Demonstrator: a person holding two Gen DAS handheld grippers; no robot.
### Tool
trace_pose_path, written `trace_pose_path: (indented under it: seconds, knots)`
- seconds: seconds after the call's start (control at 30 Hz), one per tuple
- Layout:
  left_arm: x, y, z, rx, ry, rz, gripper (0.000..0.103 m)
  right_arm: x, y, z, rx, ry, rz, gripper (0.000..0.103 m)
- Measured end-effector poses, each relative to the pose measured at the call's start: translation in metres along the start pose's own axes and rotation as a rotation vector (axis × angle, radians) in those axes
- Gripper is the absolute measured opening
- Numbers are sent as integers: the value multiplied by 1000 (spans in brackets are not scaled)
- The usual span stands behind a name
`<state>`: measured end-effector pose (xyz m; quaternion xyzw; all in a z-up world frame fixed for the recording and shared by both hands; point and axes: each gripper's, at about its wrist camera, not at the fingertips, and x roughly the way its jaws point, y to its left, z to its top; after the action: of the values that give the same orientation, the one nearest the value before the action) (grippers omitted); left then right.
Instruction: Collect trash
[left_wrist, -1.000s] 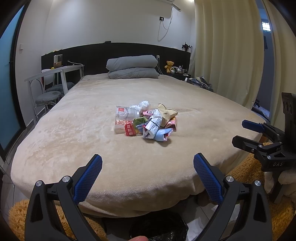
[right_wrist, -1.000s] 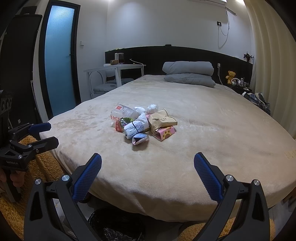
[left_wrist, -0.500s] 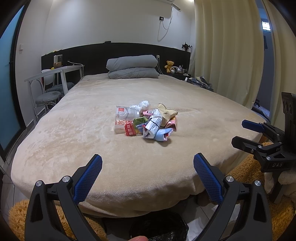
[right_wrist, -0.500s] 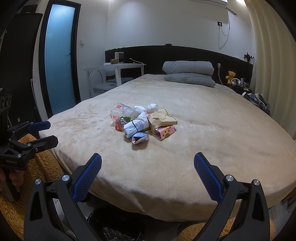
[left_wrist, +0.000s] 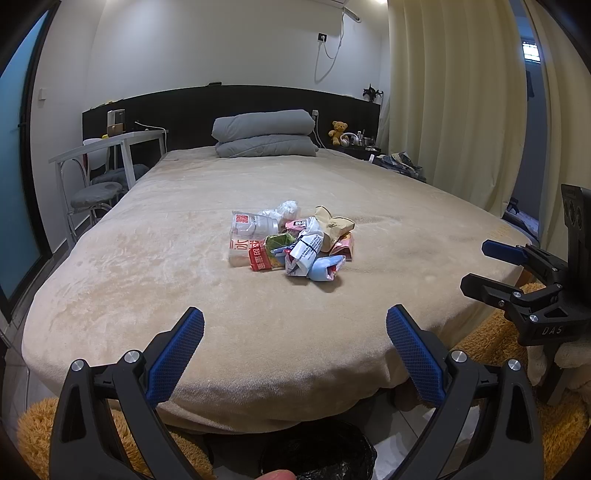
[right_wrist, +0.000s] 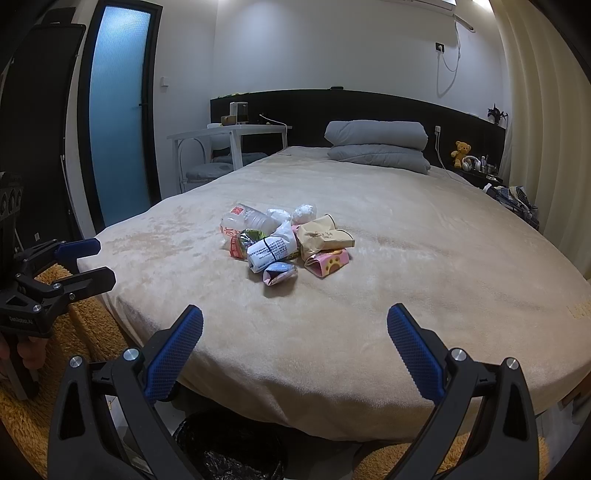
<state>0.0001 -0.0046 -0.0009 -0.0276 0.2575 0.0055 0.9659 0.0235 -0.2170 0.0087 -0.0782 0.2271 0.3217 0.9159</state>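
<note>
Beige plush bed cover (left_wrist: 184, 280): one, spread over the whole bed; the trash is piled near its middle.
Trash pile (left_wrist: 291, 243): one heap, roughly nine pieces touching or overlapping.
Clear crushed plastic bottle (left_wrist: 245, 236): one, red-and-white label, red characters seen, not legible.
White printed wrapper with black band (right_wrist: 271, 249): one, fine print too small to be read.
Brown paper bag (right_wrist: 323, 234): one, crumpled, small dark mark on it.
Pink carton with yellow paw print (right_wrist: 328, 262): one, just below the brown bag.
Light blue crumpled pack (left_wrist: 325, 267): one, nearest the bed's foot.
White tissue balls (right_wrist: 304, 213): two, at the far side of the heap.
Left gripper (left_wrist: 295, 339): jaws spread wide, nothing held, well short of the pile.
Right gripper (right_wrist: 295, 336): jaws spread wide, nothing held; "DAS" read on its body in the left view.
Black-lined bin (right_wrist: 229, 446): one, on the floor below the bed's foot.
Grey folded pillows (left_wrist: 264, 133): two, stacked at the headboard.
</note>
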Motion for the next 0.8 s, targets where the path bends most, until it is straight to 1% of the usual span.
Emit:
trace_pose_path:
  seconds: [0.47, 0.57, 0.8]
  knots:
    - [0, -1, 1, 2, -4, 2, 97, -1, 1, 2, -3, 1, 0, 99]
    - [0, -3, 2, 11, -6, 1, 97, 1, 0, -5, 2, -6, 3, 99]
    - [2, -3, 2, 8, 1, 24, 97, 0, -9, -7, 28, -2, 23, 99]
